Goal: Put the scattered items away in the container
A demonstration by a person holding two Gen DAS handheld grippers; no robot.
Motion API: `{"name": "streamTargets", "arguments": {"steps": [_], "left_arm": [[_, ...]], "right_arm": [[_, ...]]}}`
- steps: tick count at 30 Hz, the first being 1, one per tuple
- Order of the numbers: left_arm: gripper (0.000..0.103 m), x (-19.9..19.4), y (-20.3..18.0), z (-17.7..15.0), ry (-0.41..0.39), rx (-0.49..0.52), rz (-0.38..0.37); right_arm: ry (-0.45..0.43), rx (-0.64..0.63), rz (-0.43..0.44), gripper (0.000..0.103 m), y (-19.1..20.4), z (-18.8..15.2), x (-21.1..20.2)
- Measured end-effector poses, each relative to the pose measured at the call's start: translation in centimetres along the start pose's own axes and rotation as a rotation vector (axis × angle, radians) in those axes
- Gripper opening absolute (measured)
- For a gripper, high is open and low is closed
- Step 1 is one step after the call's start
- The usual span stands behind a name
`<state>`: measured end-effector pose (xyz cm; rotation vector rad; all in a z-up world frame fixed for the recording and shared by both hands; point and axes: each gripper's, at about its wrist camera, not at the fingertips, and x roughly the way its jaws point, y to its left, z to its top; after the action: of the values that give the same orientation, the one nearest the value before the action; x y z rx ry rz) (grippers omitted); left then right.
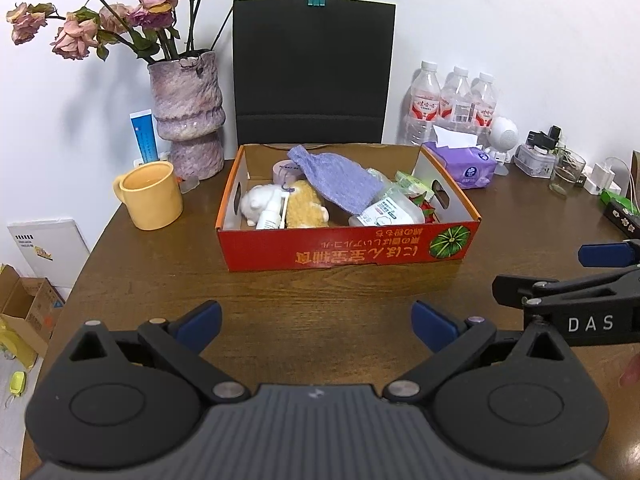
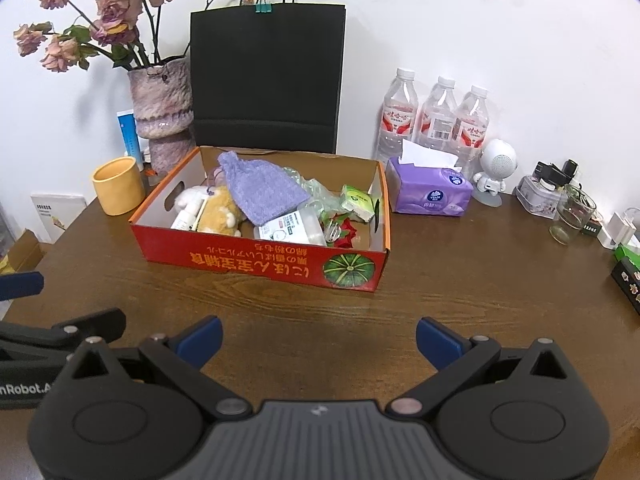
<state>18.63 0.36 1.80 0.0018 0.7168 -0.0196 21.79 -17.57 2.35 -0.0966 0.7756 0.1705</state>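
Red cardboard box [image 1: 348, 246] at 12 o'clock from my left gripper [image 1: 316, 326], open top, pumpkin print on the front wall. Inside: purple knit pouch [image 1: 336, 178] draped across the middle, white plush toy [image 1: 256, 202] and yellow plush toy [image 1: 304, 208] at the left end, white spray bottle [image 1: 272, 212] lying between them, clear packet with a white label [image 1: 386, 210] at front right, green packet [image 2: 358, 200] and red flower [image 2: 346, 236] at the right end, round purple tin [image 1: 286, 170] at the back. All task items I can see sit inside the box; none lie loose on the surface in front of it.

Brown wood surface [image 1: 280, 292]. Yellow mug [image 1: 150, 194] at 10 o'clock of the box, purple vase [image 1: 188, 112] with dried roses [image 1: 120, 12] behind it, blue-white tube [image 1: 144, 138] against the wall. Black paper bag [image 1: 314, 72] stands just behind the box. At 2 o'clock: purple tissue pack [image 1: 466, 164], three water bottles [image 1: 452, 104], white robot figure [image 1: 502, 138], glass jar [image 1: 566, 172]. White wall behind.

My left fingers [image 1: 200, 322] are spread wide, nothing between them. My right gripper [image 2: 318, 340] likewise, fingers [image 2: 438, 340] wide and empty, low over the surface at 6 o'clock of the box. Both grippers sit side by side, close.
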Motion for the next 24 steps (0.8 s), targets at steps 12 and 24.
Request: {"name": "streamTargets", "arguments": {"steps": [12, 24], "left_arm": [[0.103, -0.6, -0.5, -0.7, 0.005, 0.002, -0.004], [0.103, -1.0, -0.6, -0.9, 0.002, -0.003, 0.0]], "right_arm": [[-0.002, 0.012, 0.004, 0.103, -0.4, -1.0, -0.7], [-0.009, 0.015, 0.004, 0.103, -0.4, -1.6, -1.1]]}}
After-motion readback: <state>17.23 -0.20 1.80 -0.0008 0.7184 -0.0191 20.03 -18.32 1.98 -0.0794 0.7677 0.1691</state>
